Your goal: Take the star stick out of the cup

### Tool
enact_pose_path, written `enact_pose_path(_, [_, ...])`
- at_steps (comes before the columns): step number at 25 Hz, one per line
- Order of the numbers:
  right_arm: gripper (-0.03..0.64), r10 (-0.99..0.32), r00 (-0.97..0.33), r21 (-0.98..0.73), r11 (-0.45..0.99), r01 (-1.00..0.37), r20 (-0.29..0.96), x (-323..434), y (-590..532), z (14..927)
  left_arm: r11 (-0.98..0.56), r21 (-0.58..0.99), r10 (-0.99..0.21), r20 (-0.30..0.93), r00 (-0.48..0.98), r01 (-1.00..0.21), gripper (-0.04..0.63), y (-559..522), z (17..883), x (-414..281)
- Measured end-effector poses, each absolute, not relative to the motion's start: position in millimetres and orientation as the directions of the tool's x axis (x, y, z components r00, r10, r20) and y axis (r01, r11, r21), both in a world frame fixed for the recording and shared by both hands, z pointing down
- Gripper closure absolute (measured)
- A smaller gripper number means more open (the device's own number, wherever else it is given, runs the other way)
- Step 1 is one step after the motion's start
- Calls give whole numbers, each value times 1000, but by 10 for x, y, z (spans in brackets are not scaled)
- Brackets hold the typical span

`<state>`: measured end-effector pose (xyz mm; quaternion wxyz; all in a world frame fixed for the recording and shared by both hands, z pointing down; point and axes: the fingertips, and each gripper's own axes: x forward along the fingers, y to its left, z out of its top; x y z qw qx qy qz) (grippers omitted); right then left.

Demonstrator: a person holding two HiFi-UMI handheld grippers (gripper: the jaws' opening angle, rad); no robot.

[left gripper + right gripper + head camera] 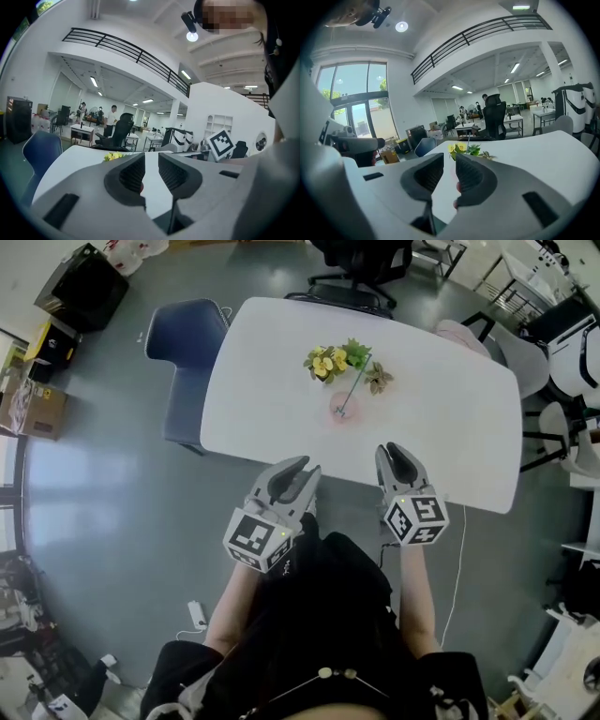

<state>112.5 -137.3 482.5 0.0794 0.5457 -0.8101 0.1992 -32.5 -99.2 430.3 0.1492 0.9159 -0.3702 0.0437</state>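
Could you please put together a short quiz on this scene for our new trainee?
1. True or false: the star stick already lies outside the pink cup.
2. Which sits on the table just beyond that cup: A) yellow flowers, B) a laptop, C) a bottle?
3. What does the right gripper hold?
Key: 1 false, it stands in the cup; 2 A; 3 nothing, its jaws are apart and empty.

White table [441, 409] carries a pink cup [338, 406] beside yellow flowers [329, 361]
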Motion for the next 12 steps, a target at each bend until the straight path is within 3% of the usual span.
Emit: enact_pose_path(12, [520, -718, -434, -314, 305, -899, 544, 984, -2647, 5761, -593, 276, -723, 231, 651, -756, 518, -1559, 4429, -627])
